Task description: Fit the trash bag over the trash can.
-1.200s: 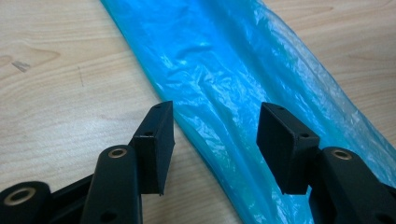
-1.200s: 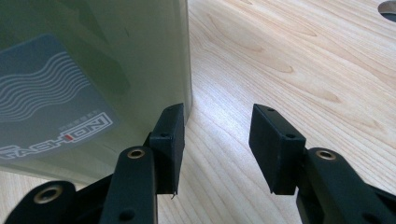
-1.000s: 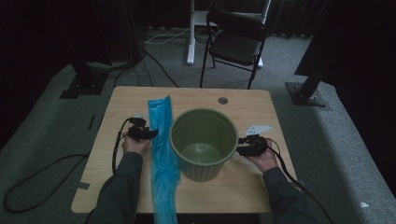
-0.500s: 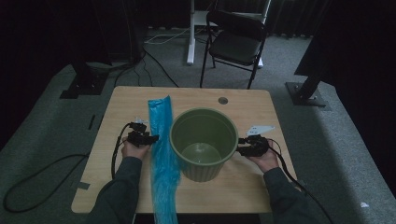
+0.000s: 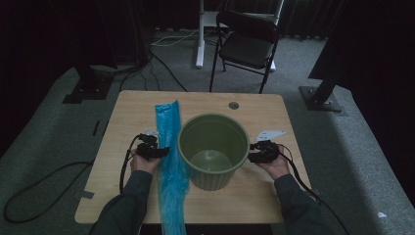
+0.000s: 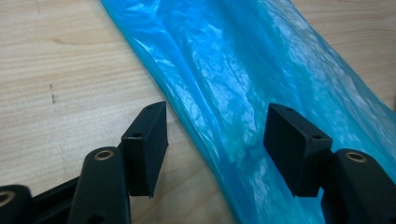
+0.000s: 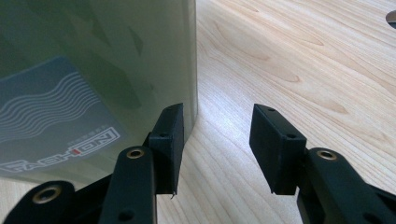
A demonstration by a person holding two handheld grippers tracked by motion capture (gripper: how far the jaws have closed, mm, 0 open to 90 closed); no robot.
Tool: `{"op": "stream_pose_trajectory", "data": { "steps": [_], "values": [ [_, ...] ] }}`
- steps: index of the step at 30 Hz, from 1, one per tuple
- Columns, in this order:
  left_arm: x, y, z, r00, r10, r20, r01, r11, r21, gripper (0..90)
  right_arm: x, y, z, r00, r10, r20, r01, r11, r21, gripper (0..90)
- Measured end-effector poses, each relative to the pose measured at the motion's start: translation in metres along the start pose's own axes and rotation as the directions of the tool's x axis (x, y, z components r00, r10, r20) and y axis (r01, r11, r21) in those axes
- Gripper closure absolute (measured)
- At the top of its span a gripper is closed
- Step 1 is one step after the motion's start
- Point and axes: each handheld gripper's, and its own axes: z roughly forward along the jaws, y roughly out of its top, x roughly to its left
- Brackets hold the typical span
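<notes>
A green plastic bin (image 5: 211, 147) stands upright in the middle of the wooden table (image 5: 122, 117). To its left a long blue plastic bag (image 5: 169, 166) lies flat and reaches past the table's near edge. My left gripper (image 5: 155, 152) sits at the bag's left edge. In the left gripper view the gripper (image 6: 217, 149) is open and its jaws have just been opening; the edge of the bag (image 6: 233, 79) lies between them, unpinched. My right gripper (image 5: 258, 155) rests beside the bin's right wall. It stands open (image 7: 217, 149) over bare wood, its left finger (image 7: 170, 140) close to the bin (image 7: 93, 70).
A black folding chair (image 5: 247, 44) stands behind the table, beside a white post (image 5: 199, 34). A round cable hole (image 5: 233, 105) sits near the table's far edge. Cables trail over the grey floor (image 5: 44, 186) at the left. Dark stands flank the table.
My left gripper has slid toward the table's near edge along the bag and a little closer to it. The right gripper and the bin have stayed put.
</notes>
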Motion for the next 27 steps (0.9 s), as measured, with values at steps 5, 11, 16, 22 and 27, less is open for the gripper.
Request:
{"op": "stream_pose_trajectory", "data": {
  "steps": [5,11,16,22,27],
  "values": [
    [-0.002,0.008,0.008,0.9989,0.001,-0.046,-0.002,1.0000,-0.004,38.2,0.000,-0.002,-0.002,1.0000,-0.001,0.002,0.001,1.000,0.000,54.1],
    [-0.011,0.014,0.014,0.9941,0.048,-0.097,-0.048,0.9988,0.008,43.8,-0.001,-0.003,-0.003,1.0000,0.003,0.005,-0.003,1.000,0.000,54.1],
    [-0.015,0.014,0.013,0.9957,0.057,-0.074,-0.057,0.9984,0.003,70.4,0.000,-0.003,-0.003,1.0000,0.000,0.005,0.000,1.000,0.001,54.1],
    [-0.004,0.012,0.007,0.9982,0.050,0.031,-0.051,0.9984,0.024,89.4,-0.001,-0.003,-0.006,1.0000,0.001,0.007,-0.001,1.000,-0.006,54.2],
    [0.003,0.013,-0.015,0.9912,0.098,0.090,-0.095,0.9949,-0.034,89.6,-0.002,-0.003,-0.006,1.0000,0.002,0.006,-0.002,1.000,-0.007,54.2]
  ]
}}
